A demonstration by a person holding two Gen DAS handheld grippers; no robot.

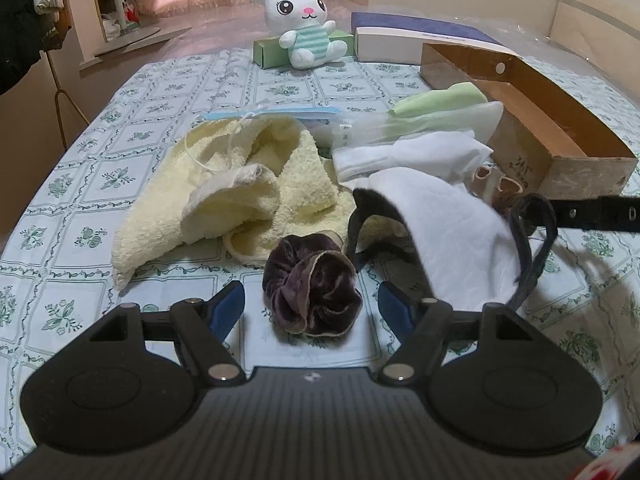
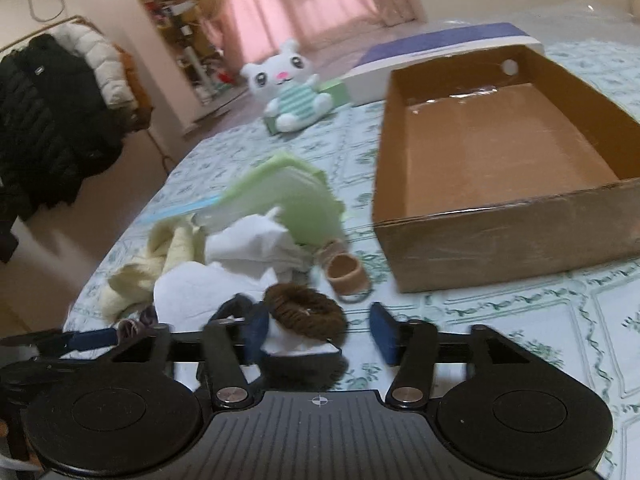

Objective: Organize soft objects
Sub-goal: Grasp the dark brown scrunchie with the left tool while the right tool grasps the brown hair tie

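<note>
1. Here, the purple velvet scrunchie [image 1: 312, 290] lies on the floral tablecloth [image 1: 80, 208], between the blue pads of the left gripper [image 1: 311, 307]; the jaws stand wide, and neither pad touches it.
2. The brown furry hair tie [image 2: 306, 311] lies between the pads of the right gripper [image 2: 318, 334], resting on white cloth [image 2: 200, 292]; those jaws are apart too, and blur hides whether the left pad touches it.
3. No readable brand shows; dark marks on the outer wall of the cardboard box [image 1: 532, 160] are too small to read.
4. The scrunchie is crumpled, shiny, with a pale seam edge.
5. Just behind the scrunchie sits a cream towel [image 1: 248, 188]; to the scrunchie's right, white cloth and a black strap [image 1: 532, 240].
6. Farther beyond the scrunchie are green cloths [image 1: 440, 100], the open box, and a white plush bunny [image 1: 306, 24].
</note>
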